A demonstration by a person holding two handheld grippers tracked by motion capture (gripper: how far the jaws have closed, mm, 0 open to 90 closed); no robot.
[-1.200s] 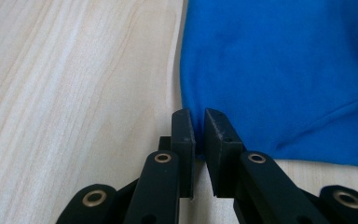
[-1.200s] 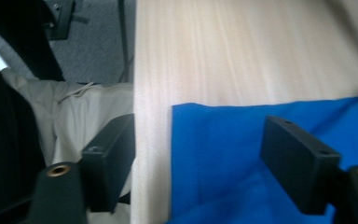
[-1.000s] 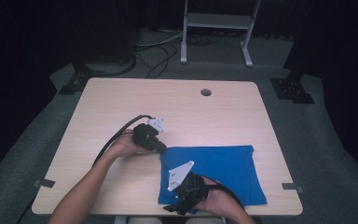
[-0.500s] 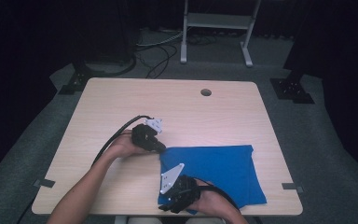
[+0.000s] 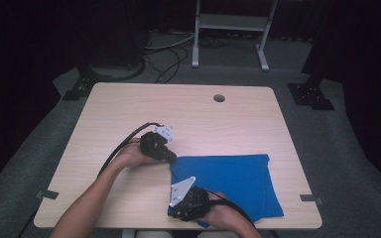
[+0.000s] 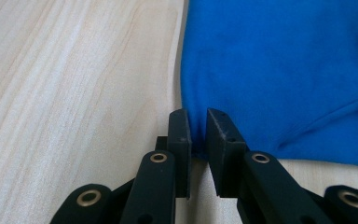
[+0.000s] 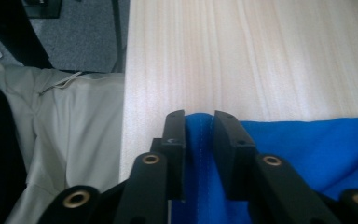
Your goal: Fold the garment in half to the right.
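A blue cloth (image 5: 233, 178) lies flat on the front right of the wooden table (image 5: 178, 109). My left gripper (image 5: 171, 159) is at the cloth's far left corner. In the left gripper view, the left gripper (image 6: 198, 121) is shut on that corner of the blue cloth (image 6: 279, 70). My right gripper (image 5: 173, 212) is at the near left corner, by the table's front edge. Its jaws have just been closing. In the right gripper view, the right gripper (image 7: 199, 122) pinches the hemmed edge of the blue cloth (image 7: 307, 140).
The table has a round cable hole (image 5: 219, 98) near its far edge. A metal stand (image 5: 230, 22) and loose cables (image 5: 163, 54) are on the floor behind it. The person's trousers (image 7: 65, 130) are just past the front edge.
The right gripper has crept a little left and toward the front edge, onto the cloth's near corner. The left gripper has stayed in place.
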